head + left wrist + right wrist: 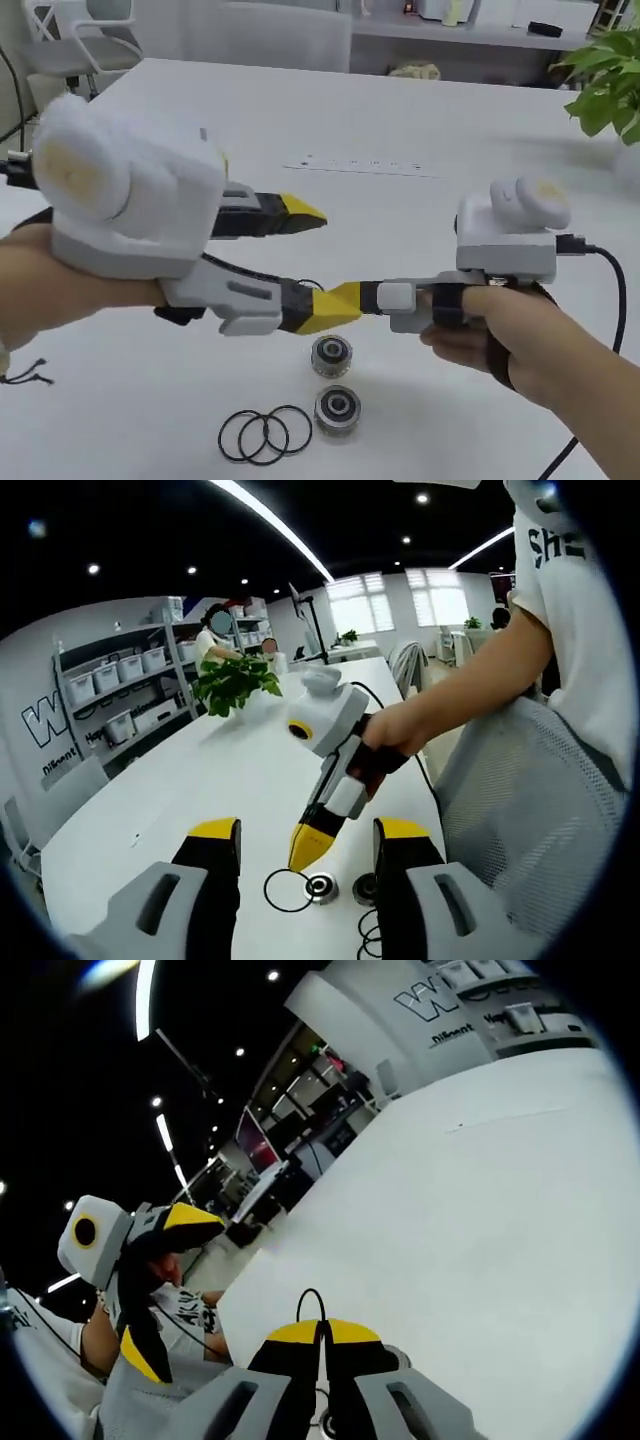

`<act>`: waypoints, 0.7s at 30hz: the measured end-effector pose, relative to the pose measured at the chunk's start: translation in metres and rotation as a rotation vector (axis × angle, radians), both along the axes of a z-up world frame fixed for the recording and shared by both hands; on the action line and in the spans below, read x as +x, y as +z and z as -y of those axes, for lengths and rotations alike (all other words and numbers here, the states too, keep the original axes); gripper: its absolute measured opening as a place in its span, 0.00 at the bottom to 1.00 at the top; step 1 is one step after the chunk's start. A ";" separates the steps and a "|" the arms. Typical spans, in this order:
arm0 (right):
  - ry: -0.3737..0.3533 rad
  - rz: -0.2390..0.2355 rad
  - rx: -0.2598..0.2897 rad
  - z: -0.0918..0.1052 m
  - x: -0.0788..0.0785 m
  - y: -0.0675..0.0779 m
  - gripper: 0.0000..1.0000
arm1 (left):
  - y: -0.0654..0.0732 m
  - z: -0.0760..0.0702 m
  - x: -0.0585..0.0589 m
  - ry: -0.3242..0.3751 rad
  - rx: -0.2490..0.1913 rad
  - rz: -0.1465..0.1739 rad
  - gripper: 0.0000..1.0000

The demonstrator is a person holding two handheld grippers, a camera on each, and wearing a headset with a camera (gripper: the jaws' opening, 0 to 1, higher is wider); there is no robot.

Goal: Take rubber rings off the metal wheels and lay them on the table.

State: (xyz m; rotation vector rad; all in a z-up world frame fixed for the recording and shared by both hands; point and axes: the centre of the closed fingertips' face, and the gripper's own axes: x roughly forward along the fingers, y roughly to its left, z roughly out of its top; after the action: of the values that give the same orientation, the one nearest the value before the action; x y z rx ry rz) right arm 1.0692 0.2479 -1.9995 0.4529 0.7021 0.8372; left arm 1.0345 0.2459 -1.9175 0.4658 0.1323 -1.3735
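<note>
The step in hand is judged to be the carrying of a freed ring to the table. The right gripper (320, 1328) is seen with its jaws closed on a thin black rubber ring (310, 1300), held above the two metal wheels (331, 355), just clear of the farther one. The left gripper (318, 258) is held with its jaws wide open, straddling the right gripper's tip. Three rings (265, 435) are already laid just left of the nearer wheel (338, 408). A lowering and release beside them is called for next. Whether either wheel retains a ring cannot be told. A potted plant (610, 80) stands well beyond the wheels, and the open left jaws may obstruct the descent.
</note>
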 end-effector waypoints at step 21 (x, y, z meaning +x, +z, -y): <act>0.178 -0.021 -0.067 -0.029 -0.029 -0.014 0.00 | -0.023 -0.109 -0.031 0.283 -0.083 -0.124 0.69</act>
State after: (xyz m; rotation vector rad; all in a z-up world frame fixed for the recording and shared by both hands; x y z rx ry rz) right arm 1.0399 0.2768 -2.0137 0.3431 0.7951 0.9740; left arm 1.0033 0.3545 -1.9407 0.2797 0.2329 -1.1250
